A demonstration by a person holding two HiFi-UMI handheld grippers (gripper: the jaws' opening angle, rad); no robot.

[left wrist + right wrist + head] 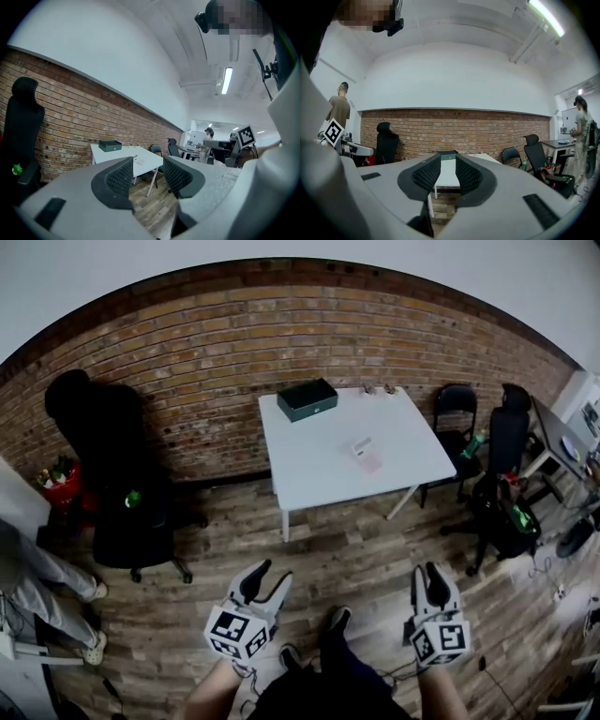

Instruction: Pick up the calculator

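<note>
A white table (pixel 319 460) stands against the brick wall, well ahead of me. On it lie a small white flat object (pixel 361 446), probably the calculator, with a pink item (pixel 371 462) beside it, and a dark green box (pixel 307 399) at the back left corner. My left gripper (pixel 272 576) and right gripper (pixel 427 574) hover over the wooden floor far short of the table, both open and empty. In the left gripper view the left gripper (pixel 146 171) frames the table (pixel 150 161) and the box (pixel 110 146). The right gripper (pixel 448 173) points at the table (pixel 449 180).
A black office chair (pixel 122 474) stands left of the table, and more black chairs (pixel 455 409) and a desk (pixel 562 437) are at the right. A person's legs (pixel 47 587) show at the left edge. My shoes (pixel 337 620) are between the grippers.
</note>
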